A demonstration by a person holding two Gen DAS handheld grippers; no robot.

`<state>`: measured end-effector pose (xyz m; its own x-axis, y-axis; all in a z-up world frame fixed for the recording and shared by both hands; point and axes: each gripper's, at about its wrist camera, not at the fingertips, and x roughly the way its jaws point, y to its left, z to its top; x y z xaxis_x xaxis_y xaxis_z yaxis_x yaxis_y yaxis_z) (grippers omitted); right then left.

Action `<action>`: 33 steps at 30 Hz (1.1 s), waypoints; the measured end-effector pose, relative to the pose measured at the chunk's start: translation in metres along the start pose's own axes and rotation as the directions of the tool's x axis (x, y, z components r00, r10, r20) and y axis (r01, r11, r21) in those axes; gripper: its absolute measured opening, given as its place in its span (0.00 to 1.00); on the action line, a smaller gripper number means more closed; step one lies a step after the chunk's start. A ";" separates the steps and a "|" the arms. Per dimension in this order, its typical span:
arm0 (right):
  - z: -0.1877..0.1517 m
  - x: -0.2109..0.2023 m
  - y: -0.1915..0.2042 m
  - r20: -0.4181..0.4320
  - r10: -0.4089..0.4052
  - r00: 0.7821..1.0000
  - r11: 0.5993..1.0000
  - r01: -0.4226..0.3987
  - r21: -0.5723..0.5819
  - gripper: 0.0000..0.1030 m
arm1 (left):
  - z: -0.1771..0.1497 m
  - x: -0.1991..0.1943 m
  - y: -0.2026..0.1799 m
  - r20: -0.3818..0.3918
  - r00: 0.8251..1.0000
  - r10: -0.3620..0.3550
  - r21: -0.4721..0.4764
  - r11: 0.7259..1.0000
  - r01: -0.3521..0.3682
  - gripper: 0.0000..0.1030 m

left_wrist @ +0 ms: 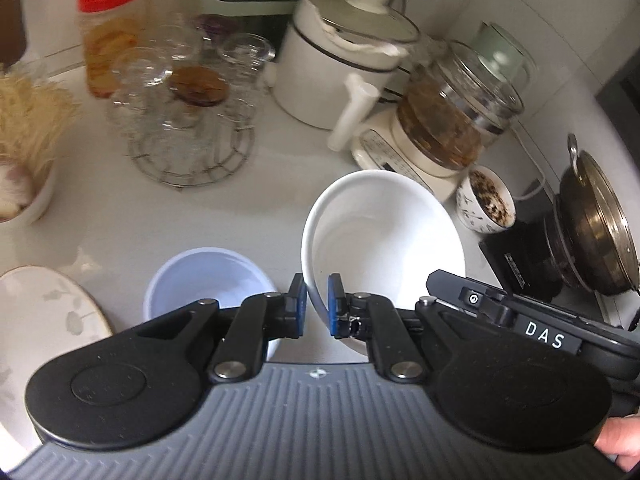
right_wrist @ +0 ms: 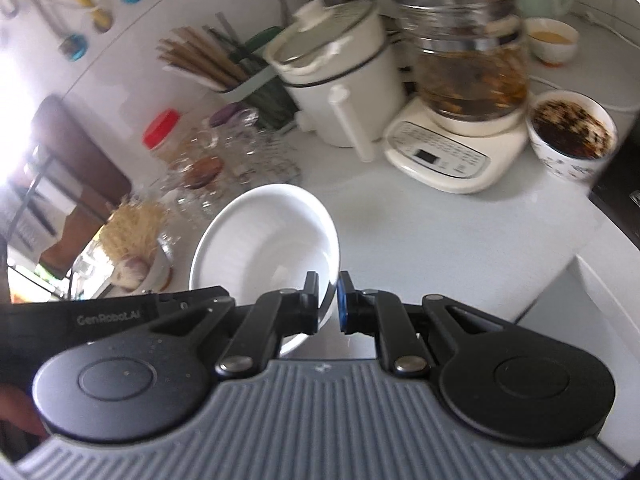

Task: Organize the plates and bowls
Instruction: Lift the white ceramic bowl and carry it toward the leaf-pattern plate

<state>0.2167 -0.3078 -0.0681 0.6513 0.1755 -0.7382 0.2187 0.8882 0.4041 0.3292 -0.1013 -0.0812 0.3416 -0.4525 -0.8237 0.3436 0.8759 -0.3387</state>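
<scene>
A large white bowl [left_wrist: 384, 232] hangs tilted above the white counter, held from two sides. My left gripper [left_wrist: 317, 306] is shut on its left rim, blue pads pinching the edge. The same white bowl [right_wrist: 264, 244] shows in the right wrist view, where my right gripper [right_wrist: 329, 304] is shut on its right rim. A smaller pale blue bowl [left_wrist: 208, 280] stands on the counter just left of the left gripper. At the far left edge lies a white plate [left_wrist: 44, 316] with a leaf pattern and gold rim.
Behind stand a rack of glasses [left_wrist: 188, 96], a red-lidded jar [left_wrist: 110, 32], a white electric pot [left_wrist: 340, 56], a glass kettle [left_wrist: 452, 112] on its base, a patterned cup [left_wrist: 486, 200] with dark contents and a lidded pan [left_wrist: 592, 224]. A counter corner [right_wrist: 576, 256] lies at right.
</scene>
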 end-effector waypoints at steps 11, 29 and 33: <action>0.005 0.024 0.047 -0.062 0.085 0.994 0.990 -0.091 -0.110 0.13 | -0.013 -0.036 0.050 0.084 0.995 0.056 -0.140 0.989 -0.044 0.11; -0.002 0.092 0.091 -0.226 0.120 0.967 0.959 -0.171 -0.225 0.13 | -0.048 -0.027 0.117 0.105 0.983 0.150 -0.341 0.934 -0.106 0.11; -0.004 0.096 0.084 -0.239 0.106 0.965 0.964 -0.159 -0.215 0.14 | -0.049 -0.019 0.116 0.093 0.985 0.145 -0.347 0.932 -0.104 0.11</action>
<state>0.2942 -0.2145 -0.1071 0.4778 0.3649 -0.7991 -0.0487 0.9192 0.3907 0.3196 0.0172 -0.1276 0.4672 -0.3345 -0.8184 -0.0185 0.9218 -0.3873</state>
